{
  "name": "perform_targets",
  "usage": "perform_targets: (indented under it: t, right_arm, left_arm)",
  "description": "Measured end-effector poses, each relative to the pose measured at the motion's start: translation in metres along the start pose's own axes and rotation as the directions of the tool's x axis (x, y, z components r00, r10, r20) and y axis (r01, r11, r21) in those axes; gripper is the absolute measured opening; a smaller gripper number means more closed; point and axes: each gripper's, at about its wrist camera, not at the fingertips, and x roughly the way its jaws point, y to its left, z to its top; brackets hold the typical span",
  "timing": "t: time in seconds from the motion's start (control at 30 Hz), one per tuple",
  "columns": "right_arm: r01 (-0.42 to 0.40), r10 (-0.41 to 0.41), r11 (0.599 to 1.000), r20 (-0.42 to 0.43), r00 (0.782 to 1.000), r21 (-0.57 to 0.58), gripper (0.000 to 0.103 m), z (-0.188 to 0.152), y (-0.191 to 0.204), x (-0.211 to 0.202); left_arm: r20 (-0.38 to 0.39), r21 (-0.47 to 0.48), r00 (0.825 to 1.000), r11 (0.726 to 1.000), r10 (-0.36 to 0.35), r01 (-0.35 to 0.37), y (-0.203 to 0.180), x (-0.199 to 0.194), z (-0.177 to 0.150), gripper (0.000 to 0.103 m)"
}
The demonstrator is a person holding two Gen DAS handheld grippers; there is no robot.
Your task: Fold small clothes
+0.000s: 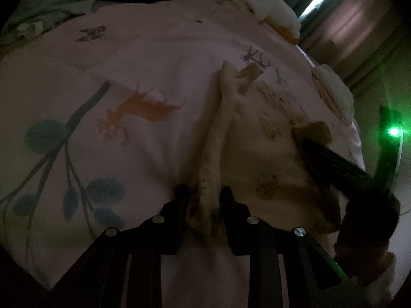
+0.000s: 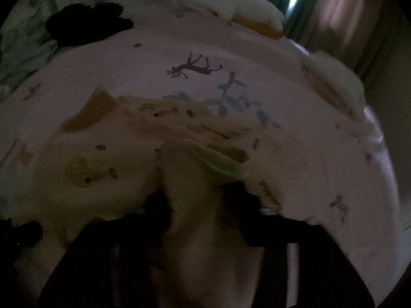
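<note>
The left gripper [image 1: 204, 197] stands narrow, its jaws pinching a raised ridge of the cream garment [image 1: 231, 133] between them. From that pinch the fabric runs forward as a long fold, away from the jaws, and spreads out to their right, where faint yellowish prints show on it.

The right gripper [image 2: 196, 200] is likewise closed down on the same cream garment [image 2: 108, 154], a thick bunch of cloth filling the gap between its jaws (the view is dim and blurred). In the left view its dark fingers [image 1: 331, 164] lie on the garment, to the right of the left jaws.

Beyond both sets of jaws lies the pink bedsheet [image 1: 159, 56], printed with deer and leaves. Farther out, white folded clothes [image 1: 267, 5] sit along the bed's edge, and a black garment [image 2: 87, 23] lies far ahead to the left.
</note>
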Motion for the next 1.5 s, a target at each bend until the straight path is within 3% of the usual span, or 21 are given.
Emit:
perform_targets:
  t: [0.07,0.17,0.27,0.37,0.43,0.47,0.5,0.53,0.6,0.73,0.83,0.87,0.97,1.07,1.17,1.23,1.27,1.37,1.4,1.43,1.5]
  right_arm:
    - [-0.118,0.118,0.982,0.012,0.993,0.15,0.013,0.0,-0.024,-0.001]
    - [-0.333,0.336,0.859,0.064,0.94,0.389,0.011,-0.003,-0.069,-0.001]
    - [-0.45,0.448,0.748,0.128,0.885,0.488,0.011,-0.005,-0.089,-0.008]
    - [-0.541,0.523,0.709,0.177,0.834,0.452,0.011,0.002,-0.072,-0.025]
    - [-0.659,0.631,0.67,0.207,0.748,0.343,0.011,0.004,-0.04,-0.049]
    - [-0.692,0.672,0.664,0.181,0.718,0.282,0.011,0.001,-0.022,-0.056]
    - [-0.705,0.692,0.668,0.148,0.707,0.239,0.011,0.0,-0.007,-0.058]
    - [-0.697,0.694,0.702,0.078,0.715,0.143,0.011,-0.007,0.019,-0.062]
    - [-0.63,0.634,0.771,-0.018,0.773,0.091,0.011,-0.021,0.047,-0.052]
    - [-0.673,0.688,0.714,-0.015,0.726,0.191,0.012,-0.032,0.045,-0.039]
    - [-0.694,0.718,0.683,-0.031,0.696,0.227,0.015,-0.033,0.041,-0.04]
    - [-0.697,0.717,0.684,-0.024,0.697,0.214,0.016,-0.036,0.043,-0.045]
    - [-0.675,0.684,0.726,-0.04,0.728,0.13,0.016,-0.044,0.063,-0.056]
    - [-0.713,0.722,0.691,-0.086,0.686,0.116,0.018,-0.043,0.076,-0.044]
    - [-0.709,0.706,0.704,-0.149,0.693,0.038,0.018,-0.059,0.094,-0.047]
    - [-0.737,0.73,0.675,-0.189,0.657,0.042,0.017,-0.071,0.096,-0.052]
    - [-0.74,0.733,0.671,-0.2,0.651,0.048,0.017,-0.075,0.096,-0.054]
    - [-0.699,0.694,0.715,-0.154,0.704,0.026,0.017,-0.077,0.087,-0.071]
    - [-0.695,0.692,0.718,-0.138,0.709,0.029,0.017,-0.076,0.082,-0.076]
    - [-0.692,0.691,0.721,-0.122,0.713,0.037,0.017,-0.075,0.074,-0.082]
    - [-0.656,0.659,0.752,-0.075,0.748,0.067,0.021,-0.071,0.053,-0.091]
  left_arm:
    - [0.003,0.005,1.0,1.0,-0.001,0.001,-0.001,0.0,-0.001,0.028]
    - [0.012,0.005,1.0,1.0,-0.009,0.009,0.0,-0.001,-0.003,0.028]
    - [0.018,-0.016,0.999,0.999,-0.03,0.03,0.004,-0.001,-0.003,0.028]
    - [0.015,-0.052,0.998,0.997,-0.061,0.062,0.009,-0.002,-0.003,0.028]
    - [0.009,-0.081,0.996,0.993,-0.087,0.088,0.015,-0.002,-0.002,0.028]
    - [0.006,-0.091,0.995,0.991,-0.096,0.096,0.015,-0.003,-0.001,0.028]
    - [-0.001,-0.11,0.993,0.987,-0.115,0.114,0.019,-0.003,-0.001,0.028]
    - [-0.005,-0.121,0.992,0.985,-0.127,0.125,0.021,-0.004,-0.001,0.028]
    - [-0.01,-0.159,0.987,0.975,-0.159,0.155,0.029,-0.006,-0.001,0.028]
    - [-0.019,-0.154,0.986,0.975,-0.167,0.162,0.032,-0.011,-0.003,0.028]
    - [-0.027,-0.1,0.994,0.99,-0.102,0.099,0.023,-0.014,-0.001,0.028]
    - [-0.022,-0.084,0.997,0.994,-0.076,0.074,0.02,-0.017,0.0,0.028]
    - [0.019,-0.039,1.0,0.999,0.019,-0.019,0.012,-0.027,0.0,0.028]
    - [0.063,0.009,0.99,0.992,0.128,-0.129,0.008,-0.038,-0.003,0.028]
    - [0.09,0.024,0.974,0.977,0.209,-0.212,0.014,-0.046,0.001,0.028]
    - [0.082,0.012,0.978,0.981,0.194,-0.196,0.018,-0.051,0.003,0.028]
    - [0.079,0.008,0.979,0.982,0.189,-0.19,0.019,-0.052,0.004,0.028]
    - [0.104,0.015,0.977,0.982,0.188,-0.19,0.014,-0.059,0.002,0.028]
    - [0.115,0.026,0.978,0.983,0.176,-0.18,0.008,-0.061,0.002,0.028]
    - [0.118,0.036,0.981,0.986,0.156,-0.161,0.004,-0.061,0.004,0.028]
    - [0.115,0.07,0.99,0.993,0.084,-0.093,-0.012,-0.063,0.005,0.028]
